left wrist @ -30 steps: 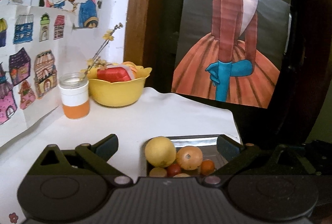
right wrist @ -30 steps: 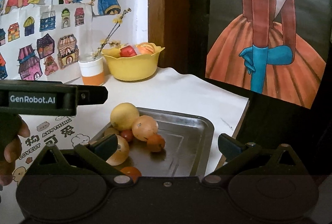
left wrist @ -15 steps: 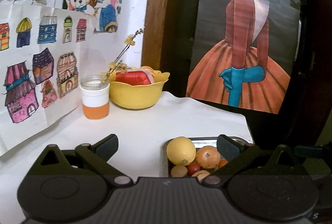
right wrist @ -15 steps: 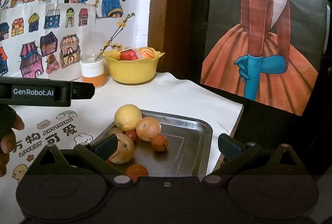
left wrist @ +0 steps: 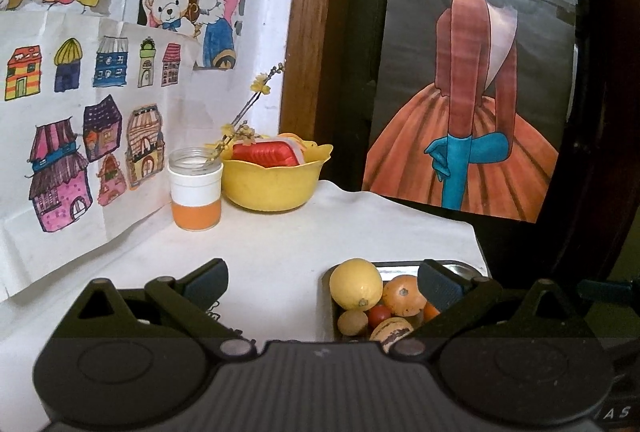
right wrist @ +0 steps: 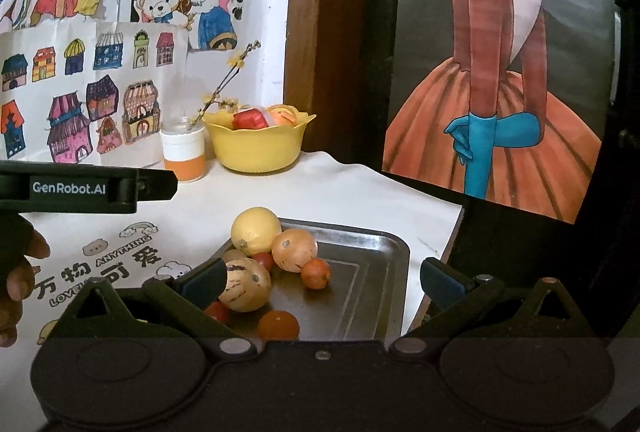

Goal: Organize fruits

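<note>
Currently fruit sits bunched in the metal tray [right wrist: 372, 252], left half: lemon [right wrist: 256, 230] at 12 o'clock of the pile, striped melon [right wrist: 245, 285] at 6, small orange [right wrist: 316, 273] at 3. Tray lies on a white cloth [right wrist: 304, 192] printed "LOVELY ANYTHING". Yellow bowl [right wrist: 258, 148] stands well apart at the back, jar [right wrist: 183, 154] just beside it. Left gripper [left wrist: 324, 278] reads "GenRobot.AI" on its side; person's fingers [right wrist: 18, 272] wrap the handle. Right gripper [right wrist: 322, 276] hovers over the tray. Both jaws wide open, holding nothing.
</note>
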A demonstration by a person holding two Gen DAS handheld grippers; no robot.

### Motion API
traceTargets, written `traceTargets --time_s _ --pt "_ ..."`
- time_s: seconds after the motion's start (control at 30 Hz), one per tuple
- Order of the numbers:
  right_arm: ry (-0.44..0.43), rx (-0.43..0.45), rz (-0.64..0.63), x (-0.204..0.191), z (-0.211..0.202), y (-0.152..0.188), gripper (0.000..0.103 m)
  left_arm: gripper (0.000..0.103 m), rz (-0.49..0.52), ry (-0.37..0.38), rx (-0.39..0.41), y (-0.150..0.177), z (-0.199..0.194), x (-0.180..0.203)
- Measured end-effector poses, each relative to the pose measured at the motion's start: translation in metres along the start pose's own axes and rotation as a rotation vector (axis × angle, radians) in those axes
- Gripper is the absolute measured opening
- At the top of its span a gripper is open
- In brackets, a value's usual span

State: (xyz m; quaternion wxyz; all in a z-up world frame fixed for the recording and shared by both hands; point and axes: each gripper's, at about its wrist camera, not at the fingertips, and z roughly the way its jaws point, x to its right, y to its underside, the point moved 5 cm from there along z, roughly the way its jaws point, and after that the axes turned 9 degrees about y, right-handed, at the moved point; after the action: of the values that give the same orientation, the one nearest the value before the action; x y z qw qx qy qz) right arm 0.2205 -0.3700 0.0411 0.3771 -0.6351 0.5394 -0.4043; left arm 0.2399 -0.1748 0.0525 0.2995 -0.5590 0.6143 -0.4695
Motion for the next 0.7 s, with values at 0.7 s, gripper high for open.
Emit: traceTargets --time_s 0.7 --pt "0.022 0.055 0.038 -0.013 -0.031 -0.001 0.102 0.103 -0.022 -0.039 0.047 0.007 -0.035 -0.020"
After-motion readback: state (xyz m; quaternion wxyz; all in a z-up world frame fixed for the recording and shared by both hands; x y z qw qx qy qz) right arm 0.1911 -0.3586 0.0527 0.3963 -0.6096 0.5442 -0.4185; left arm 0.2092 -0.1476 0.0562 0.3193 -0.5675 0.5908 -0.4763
